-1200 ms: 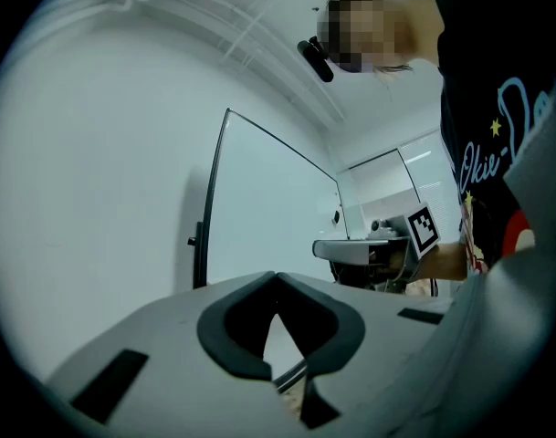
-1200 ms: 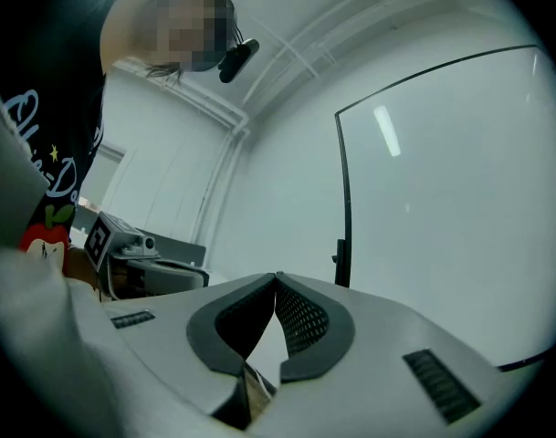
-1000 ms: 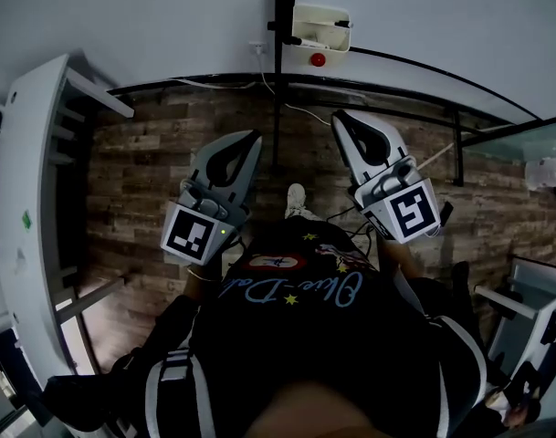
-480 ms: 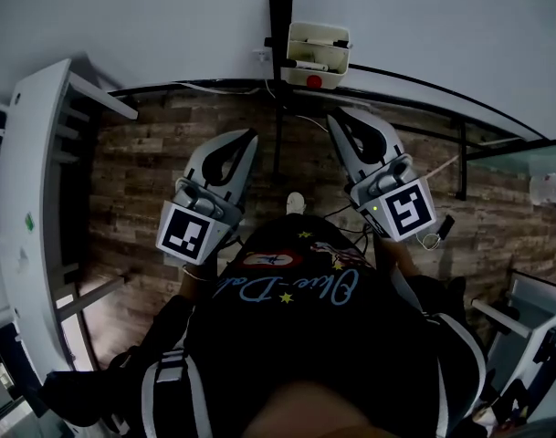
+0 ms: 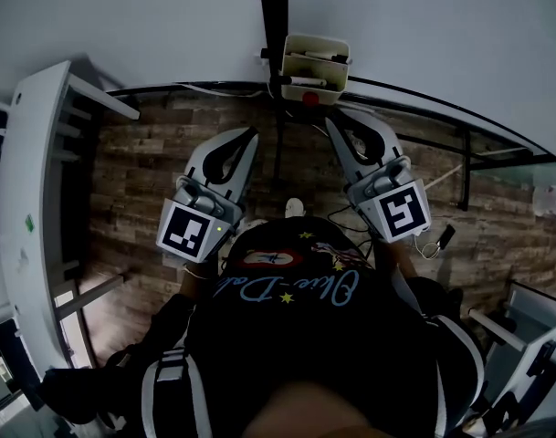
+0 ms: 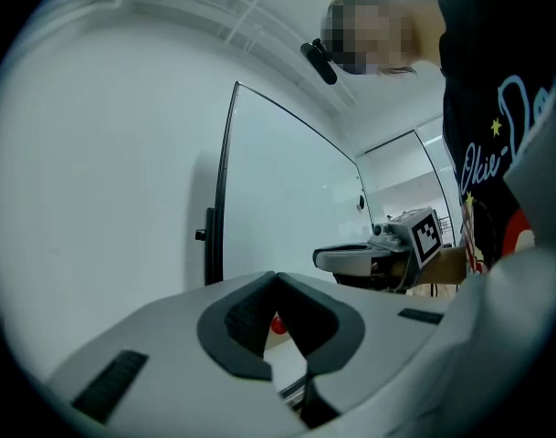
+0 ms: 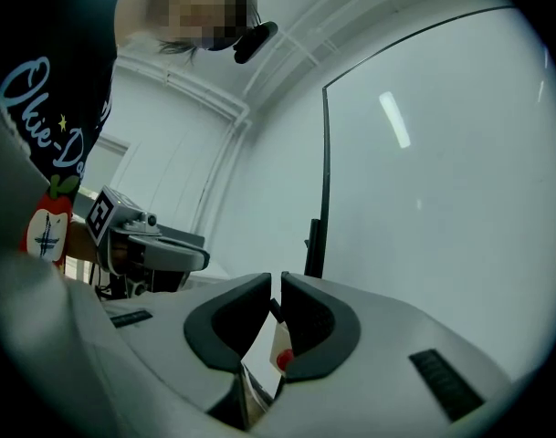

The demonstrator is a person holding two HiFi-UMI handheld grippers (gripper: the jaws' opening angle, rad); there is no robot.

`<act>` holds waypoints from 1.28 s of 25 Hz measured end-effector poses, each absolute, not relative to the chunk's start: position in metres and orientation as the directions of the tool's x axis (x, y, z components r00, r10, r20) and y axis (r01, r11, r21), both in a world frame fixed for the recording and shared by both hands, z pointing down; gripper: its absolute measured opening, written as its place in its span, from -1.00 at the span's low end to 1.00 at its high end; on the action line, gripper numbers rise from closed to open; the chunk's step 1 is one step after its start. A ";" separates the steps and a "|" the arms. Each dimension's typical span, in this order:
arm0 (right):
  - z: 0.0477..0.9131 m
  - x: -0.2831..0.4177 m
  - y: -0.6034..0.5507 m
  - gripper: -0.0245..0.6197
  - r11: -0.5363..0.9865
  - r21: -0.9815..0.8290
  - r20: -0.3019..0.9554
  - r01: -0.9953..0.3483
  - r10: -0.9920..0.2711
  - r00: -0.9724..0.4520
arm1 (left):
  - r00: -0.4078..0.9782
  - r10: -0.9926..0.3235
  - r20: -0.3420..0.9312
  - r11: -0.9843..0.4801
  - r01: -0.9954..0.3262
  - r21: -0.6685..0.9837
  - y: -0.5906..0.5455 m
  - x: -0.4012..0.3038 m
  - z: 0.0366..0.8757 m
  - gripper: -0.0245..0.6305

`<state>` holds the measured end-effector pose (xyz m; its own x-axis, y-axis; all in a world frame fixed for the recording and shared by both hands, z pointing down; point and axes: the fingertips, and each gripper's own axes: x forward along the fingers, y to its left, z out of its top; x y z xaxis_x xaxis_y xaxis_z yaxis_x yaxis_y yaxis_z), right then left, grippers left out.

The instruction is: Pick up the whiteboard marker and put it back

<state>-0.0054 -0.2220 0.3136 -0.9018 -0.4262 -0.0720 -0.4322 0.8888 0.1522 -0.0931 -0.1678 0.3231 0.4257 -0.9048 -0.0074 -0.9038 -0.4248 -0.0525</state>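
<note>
**Both grippers near the marker tray, fingers clenched on nothing**

Head view: the tray [image 5: 314, 60] on the whiteboard sits lower and closer than a second ago, with the whiteboard marker [image 5: 305, 81] lying in it untouched, so the pick-up likely comes next. The left gripper [image 5: 250, 134] and right gripper [image 5: 336, 120] point up at it, and a black post [image 5: 273, 12] and red magnet [image 5: 310, 99] crowd the approach.
Left gripper view: fingers [image 6: 246, 313] pressed together, empty.
Right gripper view: fingers [image 7: 319, 322] all but touching, empty, the tray [image 7: 279, 338] behind them.

Cream-white holder [image 5: 314, 42], red knob [image 5: 309, 99], brown plank-patterned floor [image 5: 141, 172], black shirt [image 5: 305, 345] with pale-blue lettering.
</note>
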 end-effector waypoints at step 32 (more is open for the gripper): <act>0.347 -0.074 -0.247 -0.63 0.790 0.227 0.096 -0.570 -0.601 -0.794 | 0.584 -0.811 0.014 -0.585 -0.811 -0.017 -0.220 -0.156 0.325 -0.93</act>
